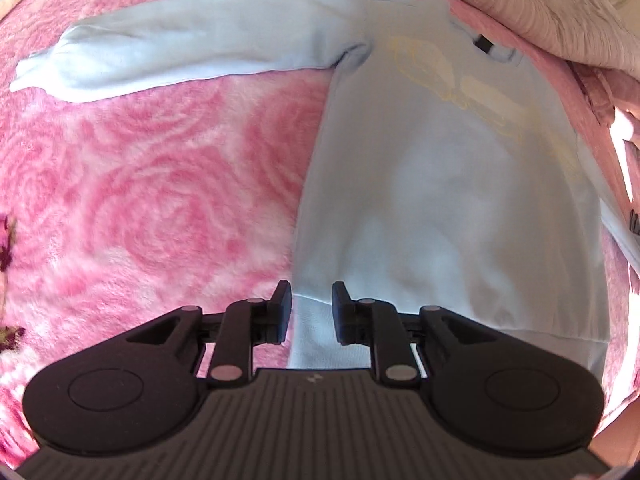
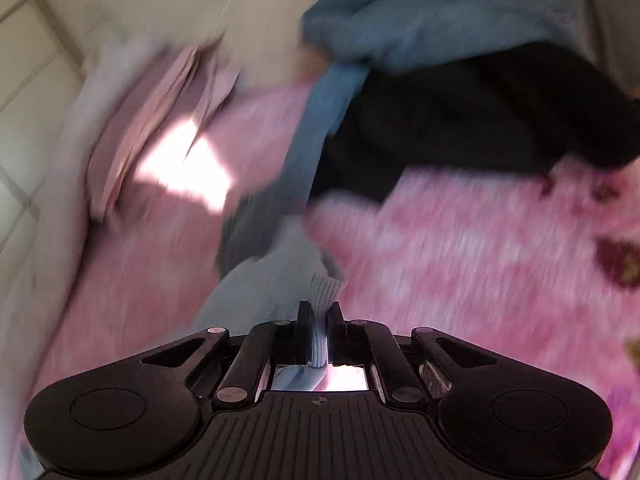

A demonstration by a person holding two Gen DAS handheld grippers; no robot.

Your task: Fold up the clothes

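1. A light blue sweatshirt [image 1: 440,184] lies flat, print up, on the pink rose-patterned blanket [image 1: 152,184], its body unfolded.
2. One sleeve [image 1: 192,56] stretches straight out sideways, not folded in.
3. The left gripper [image 1: 311,308] hovers over the hem, its jaws parted and holding nothing.
4. The right gripper [image 2: 319,326] has its jaws closed on a ribbed cuff [image 2: 322,292]; heavy blur.
5. Judged so: both sleeve folds and the body fold remain.
6. Blue and black garments [image 2: 460,120] lie heaped beyond.

A home bedroom: a bed under a pink rose-patterned plush blanket [image 1: 140,200] fills the frame, a quilted pillow [image 1: 540,12] upper right.
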